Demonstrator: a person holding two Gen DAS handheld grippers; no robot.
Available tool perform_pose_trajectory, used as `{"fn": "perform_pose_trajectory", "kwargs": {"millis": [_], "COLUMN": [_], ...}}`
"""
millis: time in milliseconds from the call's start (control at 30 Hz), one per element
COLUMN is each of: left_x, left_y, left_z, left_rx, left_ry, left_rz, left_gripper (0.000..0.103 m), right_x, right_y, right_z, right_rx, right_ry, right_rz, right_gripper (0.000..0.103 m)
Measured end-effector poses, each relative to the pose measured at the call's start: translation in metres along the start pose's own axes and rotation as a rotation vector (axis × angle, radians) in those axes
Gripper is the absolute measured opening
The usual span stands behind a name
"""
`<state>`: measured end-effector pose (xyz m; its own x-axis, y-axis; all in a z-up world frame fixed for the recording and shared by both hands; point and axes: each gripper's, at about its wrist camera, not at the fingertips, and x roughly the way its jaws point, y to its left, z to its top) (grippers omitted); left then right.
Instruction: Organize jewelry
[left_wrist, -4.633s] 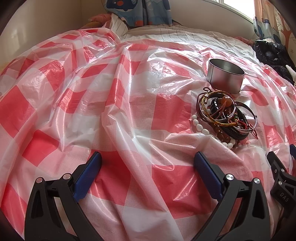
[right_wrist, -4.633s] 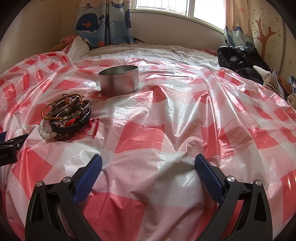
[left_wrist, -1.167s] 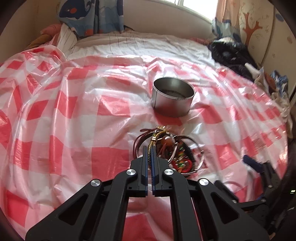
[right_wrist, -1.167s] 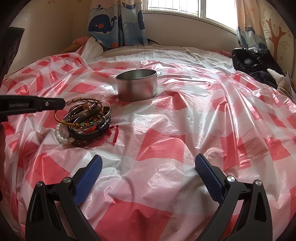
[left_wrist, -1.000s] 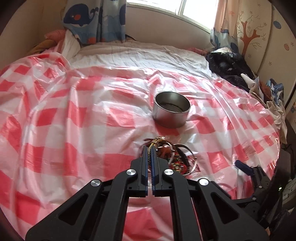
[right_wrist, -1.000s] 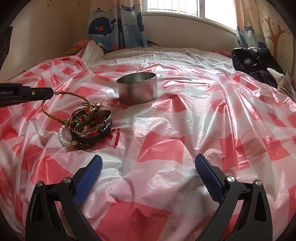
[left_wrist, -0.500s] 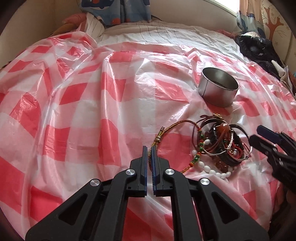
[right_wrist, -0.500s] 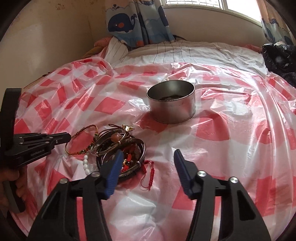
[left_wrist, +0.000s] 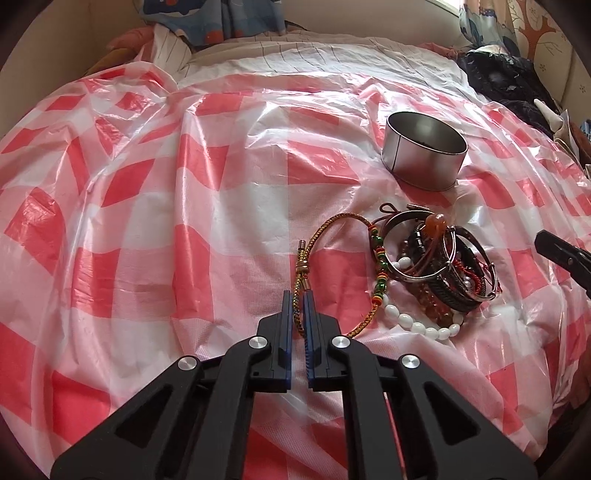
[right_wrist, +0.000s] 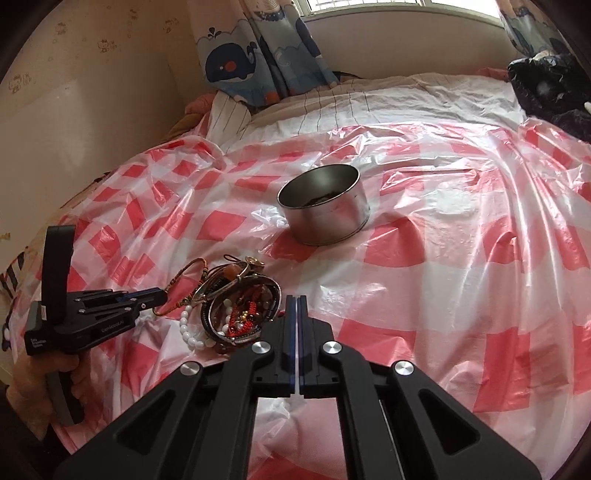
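On the bed's red-checked plastic sheet (left_wrist: 229, 206), a bracelet pile (left_wrist: 439, 266) lies just before a steel tin (left_wrist: 424, 157). Left gripper (left_wrist: 297, 299) pinches a gold cord bracelet (left_wrist: 332, 225) drawn beside the pile; right gripper (right_wrist: 296, 306) has just been closing, jaws together at the pile's edge, contents unclear. Beyond: striped bedding (right_wrist: 369, 99), whale curtain (right_wrist: 236, 66), beige wall (right_wrist: 92, 92).

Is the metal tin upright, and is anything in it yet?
Upright: the metal tin stands open side up on the checked sheet. Something dark lies on its bottom; I cannot tell what.
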<state>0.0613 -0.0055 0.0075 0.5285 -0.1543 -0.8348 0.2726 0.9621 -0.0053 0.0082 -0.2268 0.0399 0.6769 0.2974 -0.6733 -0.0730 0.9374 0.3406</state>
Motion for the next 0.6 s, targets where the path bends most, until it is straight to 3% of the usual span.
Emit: {"fn": "perform_pose_trajectory", "kwargs": {"millis": [33, 67, 100, 133, 233, 300, 333, 400, 600], "left_x": [0.0, 0.001, 0.001, 0.002, 0.004, 0.005, 0.005, 0.004, -0.008], "left_y": [0.0, 0.002, 0.003, 0.003, 0.004, 0.004, 0.004, 0.003, 0.0], "left_z": [-0.001, -0.001, -0.001, -0.002, -0.001, -0.001, -0.001, -0.001, -0.001], "left_rx": [-0.009, -0.015, -0.022, -0.025, -0.023, -0.022, -0.02, -0.014, -0.003], "left_ry": [0.002, 0.002, 0.002, 0.003, 0.004, 0.007, 0.008, 0.007, -0.041], "left_rz": [-0.005, -0.008, -0.009, -0.01, -0.008, -0.008, -0.007, -0.005, -0.014], "left_gripper": [0.005, 0.005, 0.005, 0.005, 0.005, 0.005, 0.005, 0.005, 0.005], "right_x": [0.003, 0.006, 0.01, 0.018, 0.043, 0.062, 0.064, 0.056, 0.001], "right_y": [0.001, 0.005, 0.009, 0.012, 0.015, 0.012, 0.009, 0.006, -0.007], "right_z": [0.004, 0.007, 0.01, 0.013, 0.014, 0.009, 0.007, 0.006, -0.002], "right_rx": [0.011, 0.005, -0.011, -0.024, -0.044, -0.047, -0.036, -0.036, -0.037], "right_ry": [0.007, -0.003, 0.011, 0.041, 0.128, 0.187, 0.187, 0.153, 0.045], "right_rz": [0.011, -0.001, -0.008, -0.006, -0.036, -0.041, -0.038, -0.045, -0.101], "right_gripper": [0.068, 0.072, 0.065, 0.047, 0.026, 0.018, 0.005, 0.0, 0.0]}}
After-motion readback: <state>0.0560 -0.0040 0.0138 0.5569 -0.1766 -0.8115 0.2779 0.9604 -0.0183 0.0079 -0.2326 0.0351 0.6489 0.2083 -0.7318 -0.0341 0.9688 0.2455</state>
